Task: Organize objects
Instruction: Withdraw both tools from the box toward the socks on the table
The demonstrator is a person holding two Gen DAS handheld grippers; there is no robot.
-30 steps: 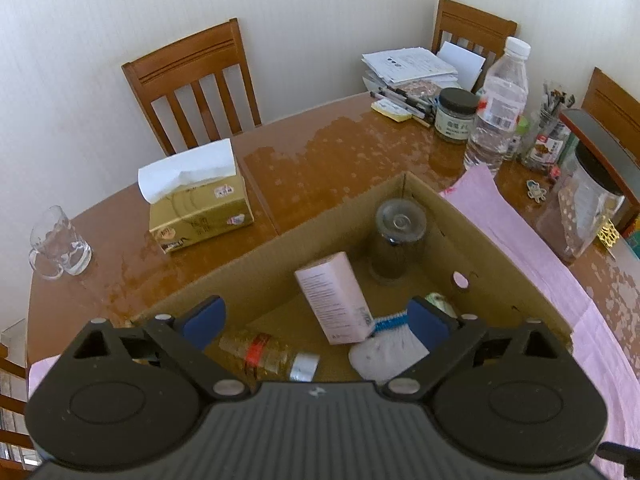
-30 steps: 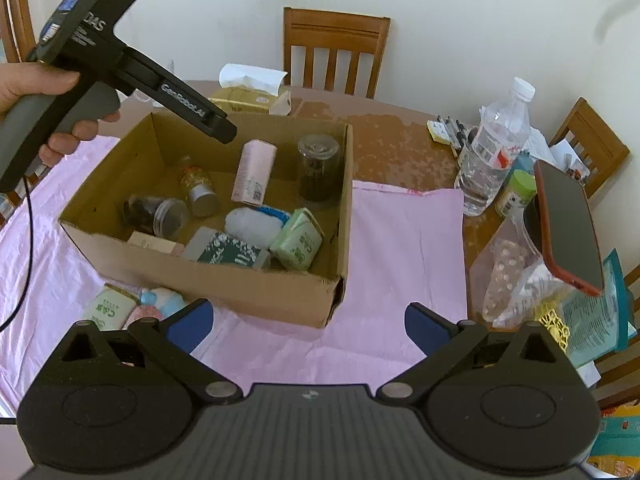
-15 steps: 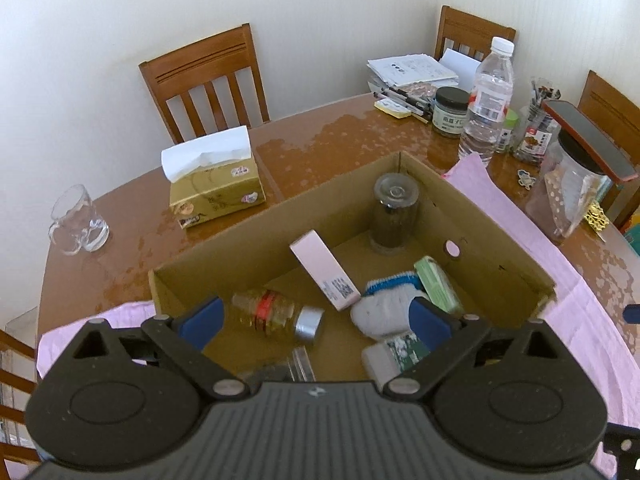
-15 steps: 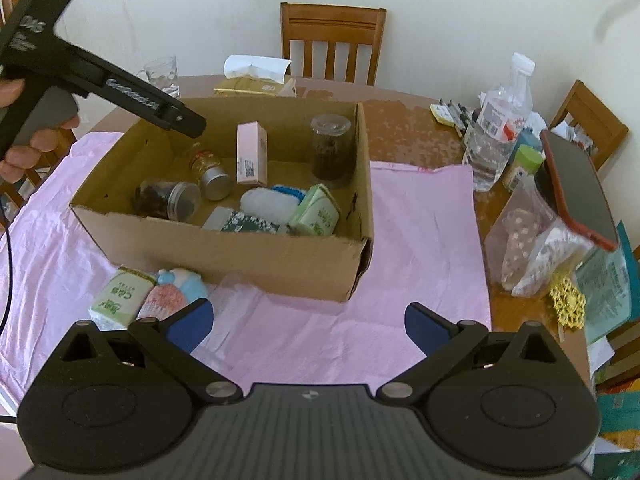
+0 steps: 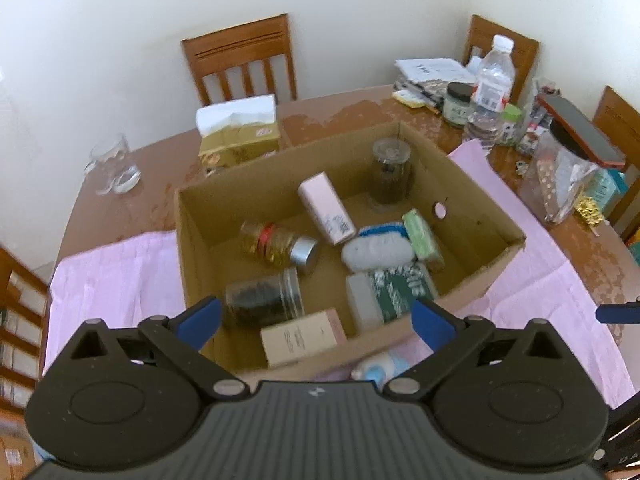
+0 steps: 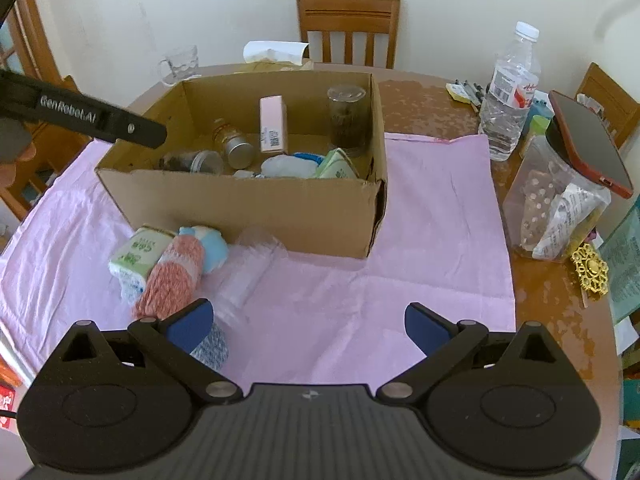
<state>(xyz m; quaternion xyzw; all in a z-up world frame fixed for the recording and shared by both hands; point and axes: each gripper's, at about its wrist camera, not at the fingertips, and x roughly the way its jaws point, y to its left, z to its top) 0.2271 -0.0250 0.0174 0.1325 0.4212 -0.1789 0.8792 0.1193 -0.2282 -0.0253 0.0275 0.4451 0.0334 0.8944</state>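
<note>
An open cardboard box [image 5: 480, 280] [image 6: 248, 208] stands on a pink cloth [image 6: 420, 240] and holds several jars, small cartons and a white pouch [image 5: 376, 250]. My left gripper [image 5: 316, 320] hovers open above the box's near wall with nothing between its fingers. My right gripper [image 6: 308, 324] is open over the cloth, in front of the box. Outside the box, by its front wall, lie a green-and-white pack [image 6: 138, 254], a red-and-white knit item [image 6: 172, 280], a light blue item [image 6: 212, 248] and clear plastic wrap [image 6: 248, 268].
A tissue box [image 5: 240, 140], a glass mug [image 5: 114, 164], a water bottle [image 6: 510, 92], a clear jar with a phone on top [image 6: 560, 196], papers and pens sit on the wooden table [image 5: 352, 116]. Wooden chairs [image 6: 348, 28] ring it. A hand holds the left gripper's handle [image 6: 84, 116].
Both grippers have pulled back and away from the box; the left one rose so the whole box interior shows. Loose items in front of the box came into the right wrist view.
</note>
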